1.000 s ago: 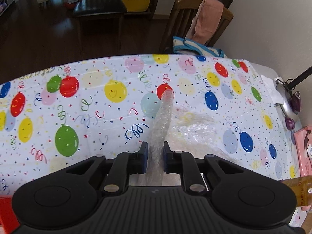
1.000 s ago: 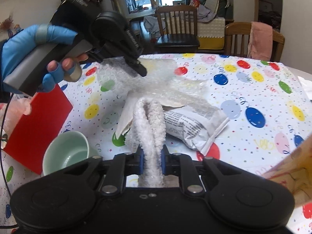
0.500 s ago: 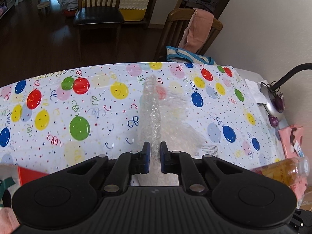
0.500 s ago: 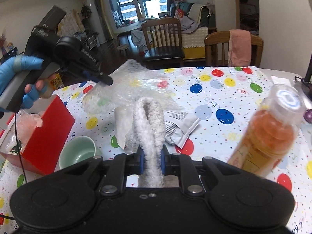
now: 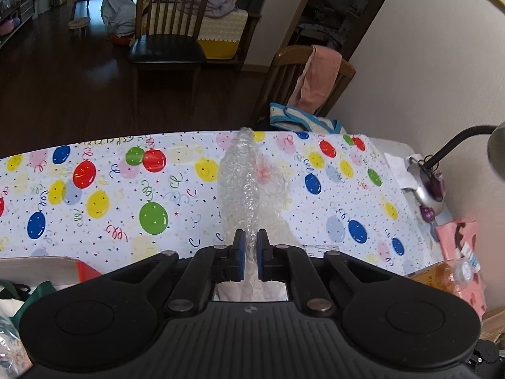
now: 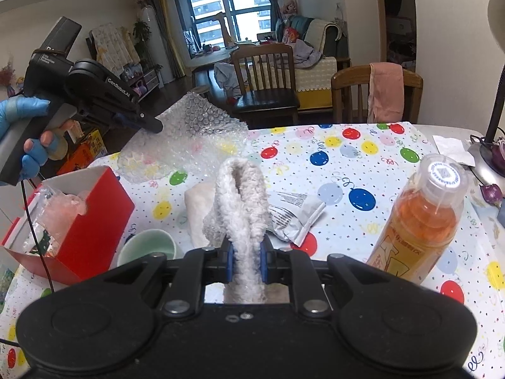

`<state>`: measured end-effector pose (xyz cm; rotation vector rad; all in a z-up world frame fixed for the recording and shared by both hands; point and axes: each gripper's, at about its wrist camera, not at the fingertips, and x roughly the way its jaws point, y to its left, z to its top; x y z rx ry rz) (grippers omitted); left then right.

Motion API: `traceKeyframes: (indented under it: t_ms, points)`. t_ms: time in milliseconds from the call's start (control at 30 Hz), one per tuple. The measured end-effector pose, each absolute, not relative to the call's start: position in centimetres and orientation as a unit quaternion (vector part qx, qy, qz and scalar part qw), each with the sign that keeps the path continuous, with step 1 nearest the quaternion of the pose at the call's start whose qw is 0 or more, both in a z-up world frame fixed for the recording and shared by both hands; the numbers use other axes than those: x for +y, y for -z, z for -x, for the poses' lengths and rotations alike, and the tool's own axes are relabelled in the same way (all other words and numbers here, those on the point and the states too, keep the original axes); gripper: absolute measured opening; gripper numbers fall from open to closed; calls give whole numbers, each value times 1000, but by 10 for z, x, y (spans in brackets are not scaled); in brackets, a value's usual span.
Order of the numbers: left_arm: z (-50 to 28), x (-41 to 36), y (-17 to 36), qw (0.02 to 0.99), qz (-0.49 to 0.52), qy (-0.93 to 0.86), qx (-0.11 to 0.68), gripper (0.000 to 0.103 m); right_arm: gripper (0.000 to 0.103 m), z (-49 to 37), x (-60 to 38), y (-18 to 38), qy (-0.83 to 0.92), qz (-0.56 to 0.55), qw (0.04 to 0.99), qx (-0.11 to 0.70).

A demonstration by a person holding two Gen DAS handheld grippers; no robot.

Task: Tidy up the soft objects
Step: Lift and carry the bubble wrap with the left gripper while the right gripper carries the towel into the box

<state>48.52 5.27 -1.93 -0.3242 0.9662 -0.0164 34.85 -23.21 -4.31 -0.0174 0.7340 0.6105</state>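
Note:
My left gripper (image 5: 249, 252) is shut on a clear sheet of bubble wrap (image 5: 244, 186) and holds it up above the balloon-print table (image 5: 94, 189). In the right wrist view the left gripper (image 6: 148, 123) and its bubble wrap (image 6: 189, 139) hang over the table's left side. My right gripper (image 6: 246, 260) is shut on a white fluffy cloth (image 6: 241, 195), lifted above the table. A red open box (image 6: 85, 221) with pink plastic-wrapped soft stuff stands at the left.
A pale green cup (image 6: 148, 248) stands beside the red box. A silver printed packet (image 6: 296, 211) and a white cloth (image 6: 199, 208) lie mid-table. An orange bottle (image 6: 423, 221) stands at the right, a lamp base (image 6: 486, 161) behind it. Chairs stand beyond the far edge.
Both grippers have risen and pulled back, lifting the bubble wrap and the fluffy cloth higher. The left gripper moved left toward the red box. The orange bottle has come into view.

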Motion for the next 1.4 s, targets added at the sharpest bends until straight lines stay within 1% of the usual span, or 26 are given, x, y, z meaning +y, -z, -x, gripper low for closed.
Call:
traceKeyframes:
  t_ms: [433,800,1400]
  points:
    - [-425,88,-15,879,176,10,442,7,14,-333,-213,9,-319,11,890,327]
    - [-355,155,-51,886,215,-15,410,7,14,-306,-158,-21,-359,34,878,314]
    - [-243,255,-60,885,227,-76,400,7,14,-264,-43,-39,-417,67,850,315]
